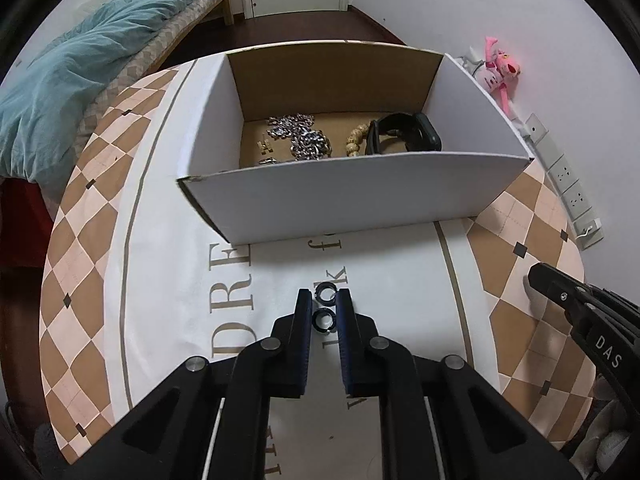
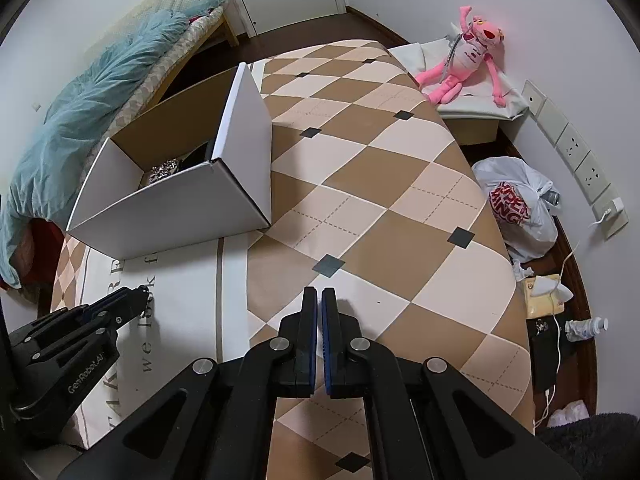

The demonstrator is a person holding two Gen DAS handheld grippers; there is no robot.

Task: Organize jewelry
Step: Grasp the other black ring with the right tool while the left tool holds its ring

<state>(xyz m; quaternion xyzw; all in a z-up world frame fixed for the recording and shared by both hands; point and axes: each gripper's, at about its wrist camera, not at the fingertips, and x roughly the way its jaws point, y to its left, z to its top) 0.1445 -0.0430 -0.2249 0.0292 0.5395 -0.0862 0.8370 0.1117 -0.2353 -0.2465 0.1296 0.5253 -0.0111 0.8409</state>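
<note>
Two small dark rings [image 1: 323, 305] lie on the white lettered part of the table cover. My left gripper [image 1: 324, 300] straddles them, its jaws narrowly apart with the rings between the blue pads. A white cardboard box [image 1: 352, 200] stands just beyond; inside are a silver chain [image 1: 304, 140], a beaded bracelet [image 1: 355, 141], a black watch [image 1: 404, 134] and small gold pieces [image 1: 266, 148]. My right gripper [image 2: 320, 294] is shut and empty over the checkered cover, right of the box [image 2: 180, 208]. It shows at the right edge of the left wrist view [image 1: 560, 292].
The table has a tan checkered cover [image 2: 380, 200]. A bed with a teal blanket [image 1: 80, 60] lies to the left. A pink plush toy [image 2: 468, 56] sits at the back right. A plastic bag [image 2: 516, 204] and clutter lie on the floor to the right.
</note>
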